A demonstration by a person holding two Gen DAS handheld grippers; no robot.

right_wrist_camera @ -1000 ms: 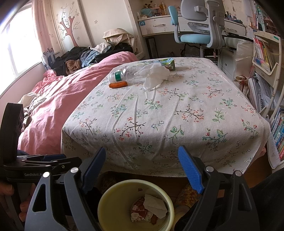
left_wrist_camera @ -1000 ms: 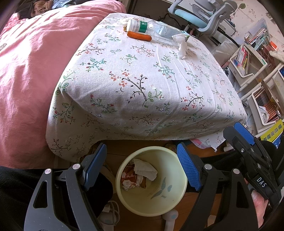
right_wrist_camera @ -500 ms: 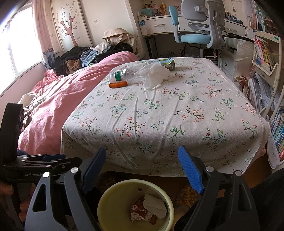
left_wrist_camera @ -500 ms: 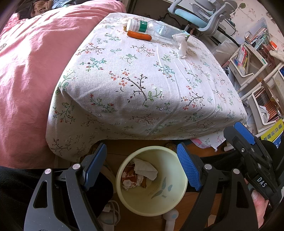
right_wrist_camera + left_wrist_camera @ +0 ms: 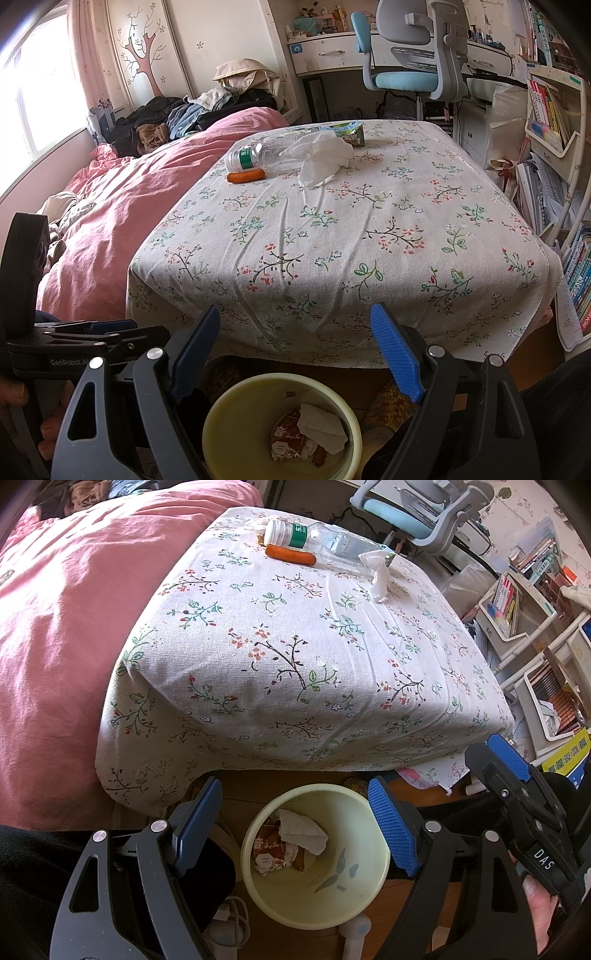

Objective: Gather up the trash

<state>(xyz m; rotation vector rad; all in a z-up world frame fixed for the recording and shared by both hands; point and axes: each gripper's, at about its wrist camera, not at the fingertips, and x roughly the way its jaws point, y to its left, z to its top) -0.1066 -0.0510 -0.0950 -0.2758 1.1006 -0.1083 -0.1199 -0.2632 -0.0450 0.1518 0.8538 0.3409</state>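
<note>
A pale yellow bin [image 5: 354, 897] stands on the floor before a table with a floral cloth [image 5: 295, 657]; it holds a crumpled tissue [image 5: 301, 836] and a red wrapper [image 5: 267, 853]. It also shows in the right wrist view [image 5: 229, 435]. At the table's far end lie a clear plastic bottle [image 5: 258, 153], a carrot [image 5: 245, 176], a white tissue [image 5: 319, 157] and a green carton [image 5: 349, 133]. My left gripper [image 5: 295, 830] is open and empty above the bin. My right gripper [image 5: 295, 354] is open and empty beside it.
A pink duvet [image 5: 122, 206] covers the bed on the left. A blue office chair [image 5: 410, 70] and desk stand behind the table. Bookshelves [image 5: 550, 122] and stacked books line the right side. A white cable [image 5: 229, 919] lies by the bin.
</note>
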